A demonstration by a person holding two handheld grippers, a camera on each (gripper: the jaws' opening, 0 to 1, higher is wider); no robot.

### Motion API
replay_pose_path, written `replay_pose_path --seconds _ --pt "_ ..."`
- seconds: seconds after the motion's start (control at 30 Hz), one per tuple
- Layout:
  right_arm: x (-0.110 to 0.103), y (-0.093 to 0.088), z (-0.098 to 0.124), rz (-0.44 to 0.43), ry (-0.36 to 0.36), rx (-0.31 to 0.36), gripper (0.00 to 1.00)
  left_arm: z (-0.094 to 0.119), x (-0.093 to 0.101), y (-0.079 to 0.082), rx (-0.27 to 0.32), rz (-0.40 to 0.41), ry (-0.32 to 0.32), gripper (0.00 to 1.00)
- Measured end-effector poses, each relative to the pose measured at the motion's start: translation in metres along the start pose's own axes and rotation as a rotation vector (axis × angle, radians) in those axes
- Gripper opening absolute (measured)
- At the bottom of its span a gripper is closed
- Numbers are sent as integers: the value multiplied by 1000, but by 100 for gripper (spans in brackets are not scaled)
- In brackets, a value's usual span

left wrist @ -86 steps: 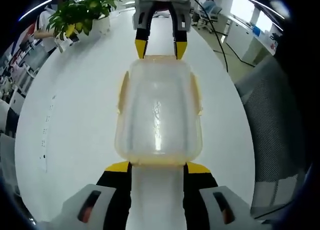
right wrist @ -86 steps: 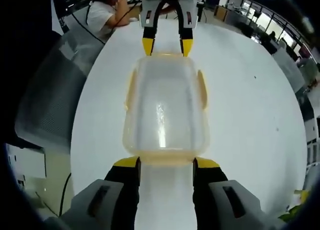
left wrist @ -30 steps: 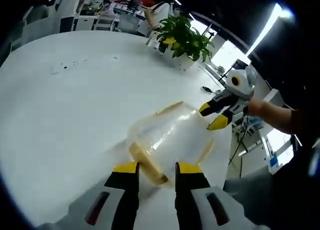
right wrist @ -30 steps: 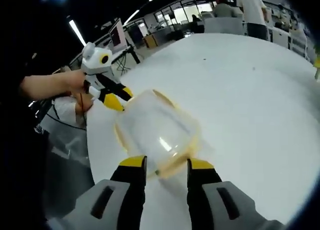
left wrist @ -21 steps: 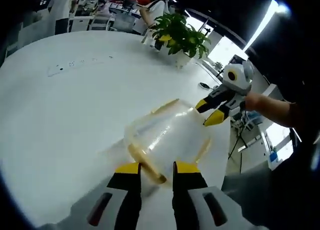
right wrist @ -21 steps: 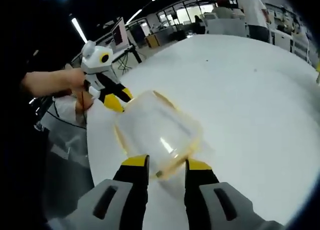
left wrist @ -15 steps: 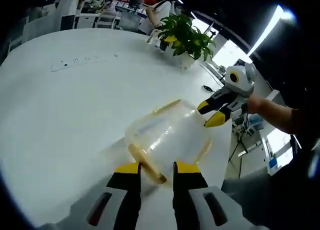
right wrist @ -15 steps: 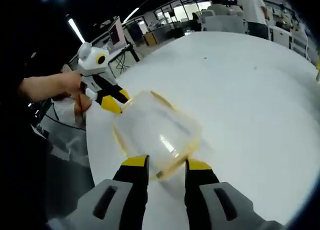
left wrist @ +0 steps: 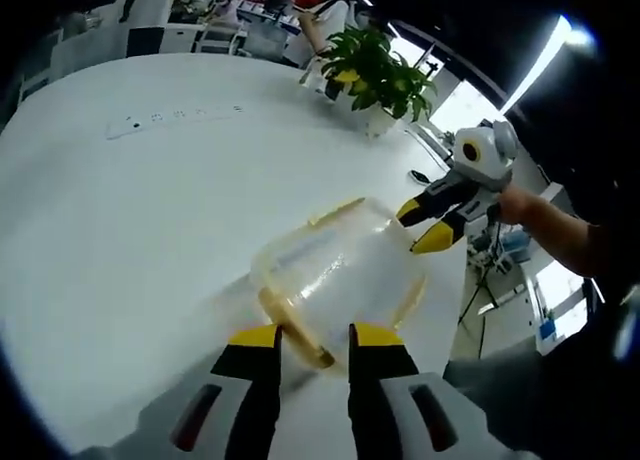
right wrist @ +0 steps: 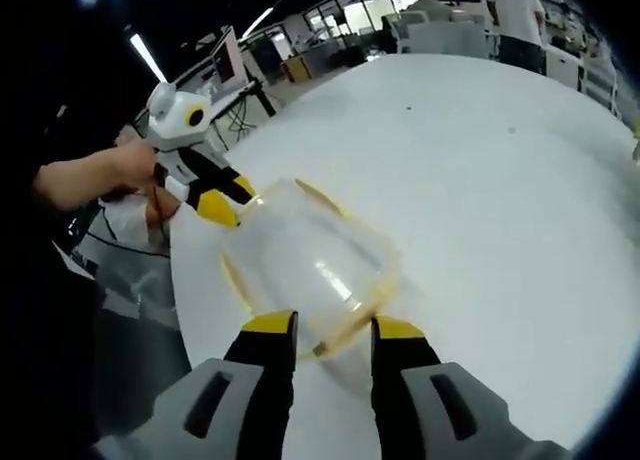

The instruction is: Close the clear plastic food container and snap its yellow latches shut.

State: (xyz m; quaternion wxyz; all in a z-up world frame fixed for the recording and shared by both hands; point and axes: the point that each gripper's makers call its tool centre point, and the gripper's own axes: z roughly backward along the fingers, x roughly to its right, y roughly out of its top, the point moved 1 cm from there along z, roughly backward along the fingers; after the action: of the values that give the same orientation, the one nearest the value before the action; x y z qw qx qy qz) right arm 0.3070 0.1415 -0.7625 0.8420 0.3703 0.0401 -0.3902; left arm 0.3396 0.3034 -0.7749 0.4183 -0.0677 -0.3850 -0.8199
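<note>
Clear container (left wrist: 340, 275) sits on the white bench (left wrist: 130, 220), lid on, near the bench edge closest to the person. All places below are given relative to the container.

Left claw (left wrist: 308, 337) is at its near end in the left gripper view, jaws a narrow gap apart, straddling the yellow latch (left wrist: 295, 330) there. Whether they actually pinch the latch, cannot tell. Right claw (right wrist: 323, 327) is at the opposite end, jaws likewise part open around that end's latch (right wrist: 335, 338); contact unclear. Side latches (left wrist: 335, 213) stick out flat from the long sides, so they look unsnapped.

Potted plant (left wrist: 375, 65) is well beyond the container, far side of the bench.

Risks:
- the container is light and the bench slick; a push from one end alone would likely slide it, possibly off the near edge
- a latch could slip out between the jaws if the claw tips are off-centre
- a lid not seated flat would make a latch spring back
- pressing too hard could flex the thin plastic
</note>
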Motion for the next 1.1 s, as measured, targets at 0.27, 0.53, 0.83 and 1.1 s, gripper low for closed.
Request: replay_pose_path --seconds 0.27,0.53,0.83,1.1 --pt "1 6 -2 225 -75 -100 31 3 1 6 -12 -185 79 21" --pt "3 12 -4 390 -137 -132 36 4 4 13 -43 -374 165 24" --pt "-13 30 -10 507 -59 -67 39 1 22 35 19 -547 138 27" --pt "-28 55 -31 561 -7 -49 40 -24 50 36 -58 -759 63 25"
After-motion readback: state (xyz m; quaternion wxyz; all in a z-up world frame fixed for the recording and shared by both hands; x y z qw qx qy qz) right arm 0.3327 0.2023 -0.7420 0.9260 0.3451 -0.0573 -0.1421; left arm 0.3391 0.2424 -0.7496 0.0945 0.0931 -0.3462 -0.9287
